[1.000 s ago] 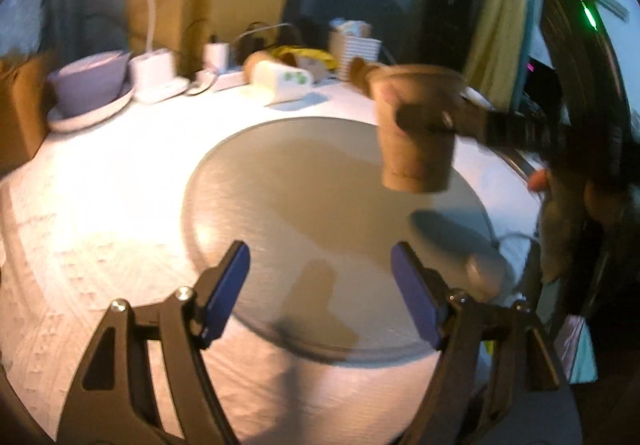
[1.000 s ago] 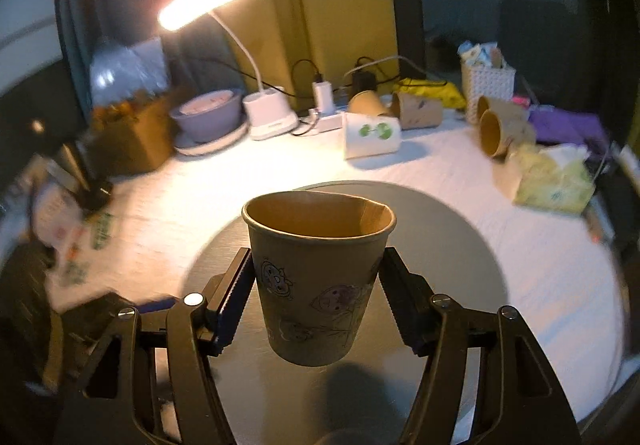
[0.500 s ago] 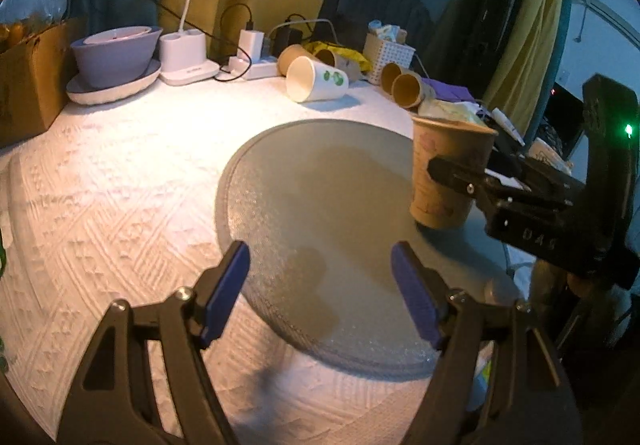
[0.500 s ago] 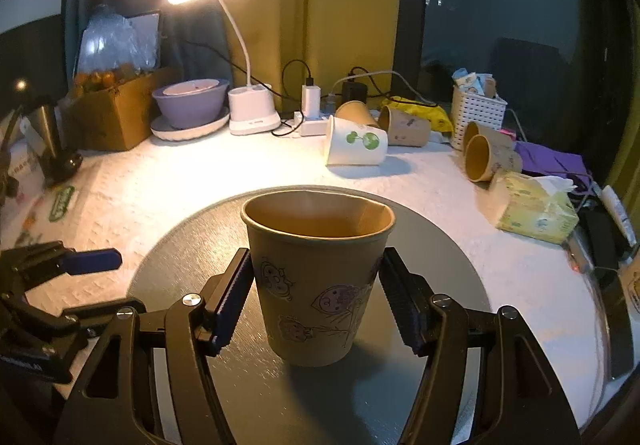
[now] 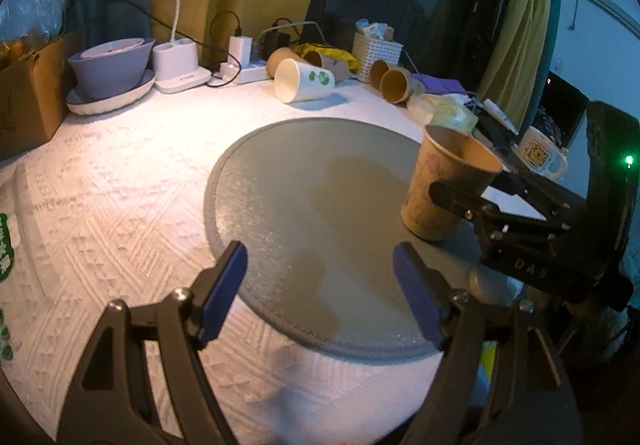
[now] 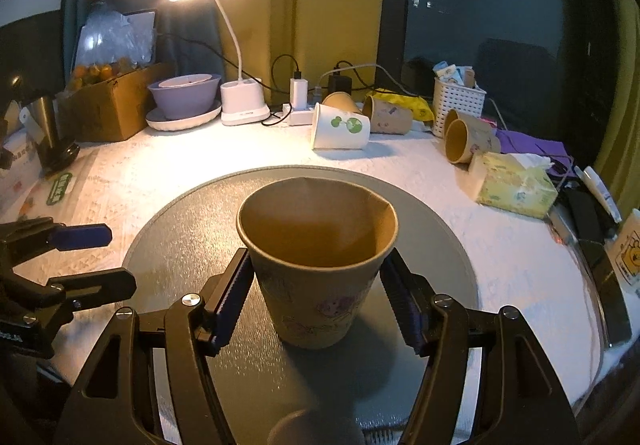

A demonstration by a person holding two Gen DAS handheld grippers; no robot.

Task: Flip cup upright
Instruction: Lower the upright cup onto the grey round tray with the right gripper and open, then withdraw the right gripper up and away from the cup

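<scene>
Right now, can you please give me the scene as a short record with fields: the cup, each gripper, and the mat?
cup: brown paper cup, upright, mouth up, base on the round grey mat
right gripper: fingers on both sides of the cup; whether they grip it cannot be told
left gripper: open, empty, over the mat's near edge
other cups: several lying on their sides at the back, one white cup

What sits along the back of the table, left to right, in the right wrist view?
Brown cardboard box → lilac bowl on a white plate → white lamp base → white paper cup lying on its side → white slotted basket → yellow tissue pack.
</scene>
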